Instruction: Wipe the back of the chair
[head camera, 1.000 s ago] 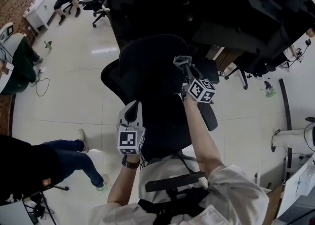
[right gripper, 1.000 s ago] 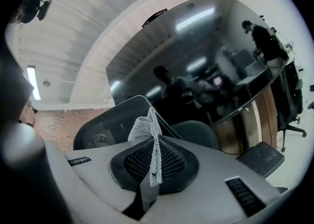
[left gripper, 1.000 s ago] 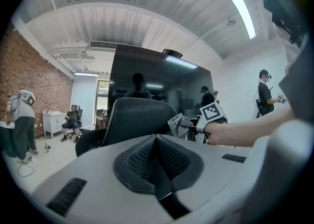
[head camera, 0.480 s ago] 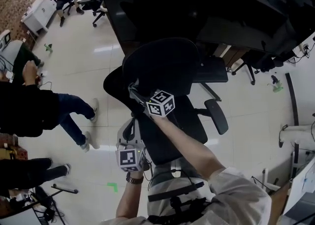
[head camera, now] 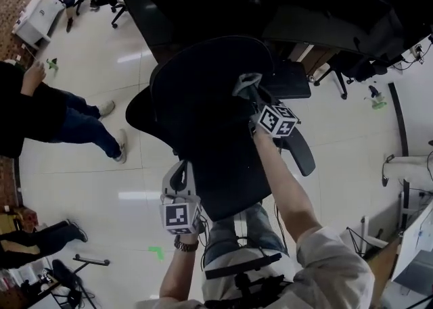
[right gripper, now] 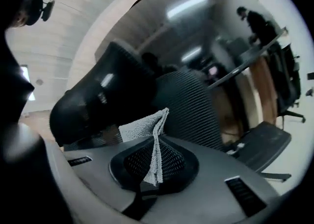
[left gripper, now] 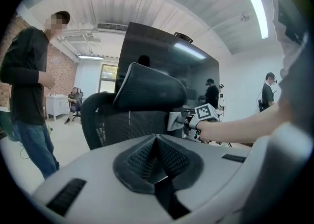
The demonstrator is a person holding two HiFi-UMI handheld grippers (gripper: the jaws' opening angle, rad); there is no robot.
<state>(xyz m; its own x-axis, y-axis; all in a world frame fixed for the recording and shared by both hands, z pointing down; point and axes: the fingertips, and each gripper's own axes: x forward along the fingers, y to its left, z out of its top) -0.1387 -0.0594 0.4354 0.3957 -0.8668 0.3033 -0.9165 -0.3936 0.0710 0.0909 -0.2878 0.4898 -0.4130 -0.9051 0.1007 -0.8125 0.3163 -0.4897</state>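
- I see an office with a pale, glossy tiled floor (head camera: 81,165) that reflects the ceiling lights. A long dark desk (head camera: 270,3) runs across the top of the head view.
- A person in dark top and jeans (head camera: 47,115) stands off to the left, well apart from my work. A small green mark (head camera: 155,253) sits on the tiles near my feet.
- The black office chair (head camera: 203,111) stands straight in front of me with its back turned toward me. The mesh backrest (left gripper: 127,125) has a padded headrest (left gripper: 149,88) above it. An armrest (head camera: 299,153) juts out on the right.
- My right gripper (head camera: 247,86) reaches up to the right edge of the backrest, just under the headrest. Its jaws are clamped on a folded grey cloth (right gripper: 142,127), and the fabric stands up between the two pads.
- In the left gripper view the cloth (left gripper: 175,120) lies against the side of the mesh. I cannot tell how firmly it presses.
- My left gripper (head camera: 180,168) hangs low, just beside the lower left of the backrest. Its jaws are pressed together with nothing between them.
- My right arm (head camera: 281,193) stretches across the chair's back from below.
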